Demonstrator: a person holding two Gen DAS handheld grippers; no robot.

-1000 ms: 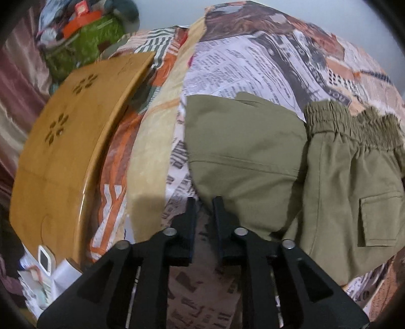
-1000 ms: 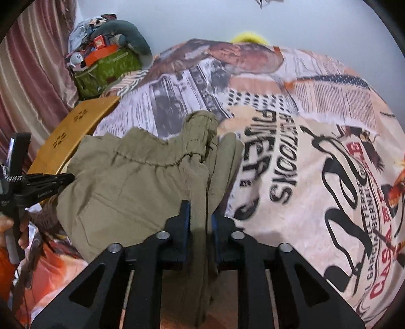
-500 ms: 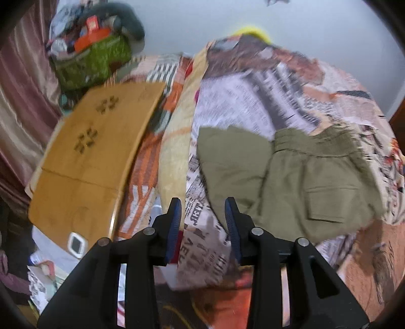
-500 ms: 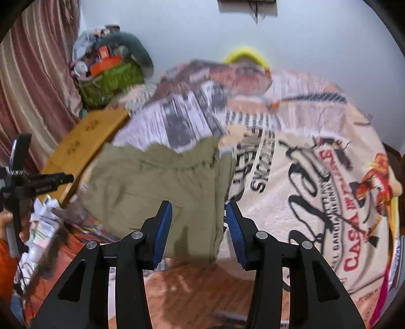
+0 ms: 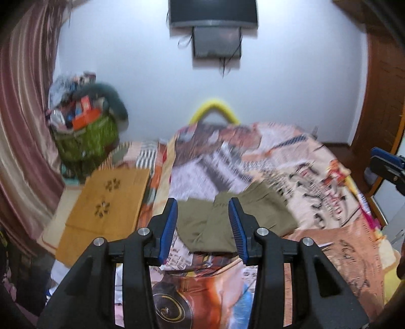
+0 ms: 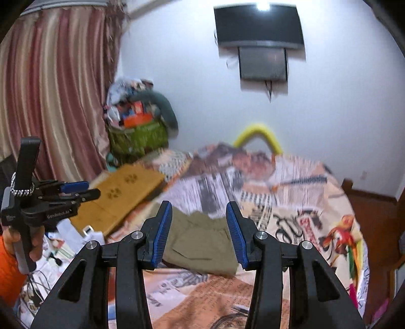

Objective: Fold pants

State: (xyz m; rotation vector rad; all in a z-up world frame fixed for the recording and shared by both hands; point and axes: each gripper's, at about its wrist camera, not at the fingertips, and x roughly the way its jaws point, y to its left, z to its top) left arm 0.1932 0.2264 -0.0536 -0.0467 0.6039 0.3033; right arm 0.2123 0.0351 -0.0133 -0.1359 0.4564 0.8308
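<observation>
The olive-green pants [image 5: 215, 225] lie folded into a compact bundle on the printed bedspread [image 5: 316, 202], near its front left part. They also show in the right wrist view [image 6: 200, 240]. My left gripper [image 5: 203, 227] is open and empty, held well back and above the pants. My right gripper [image 6: 198, 230] is open and empty, also pulled back above the bed. The left gripper shows from the side in the right wrist view [image 6: 76, 192], held in a hand.
A wooden board [image 5: 106, 205] lies left of the bed. A green bag [image 5: 86, 136] full of clutter stands by the striped curtain [image 5: 22, 126]. A TV [image 5: 212, 12] hangs on the far wall. Papers and cables [image 6: 58, 243] lie on the floor at left.
Both grippers let go of the pants, opened wide, and pulled back and up from the bed. The pants stay folded on the bedspread.
</observation>
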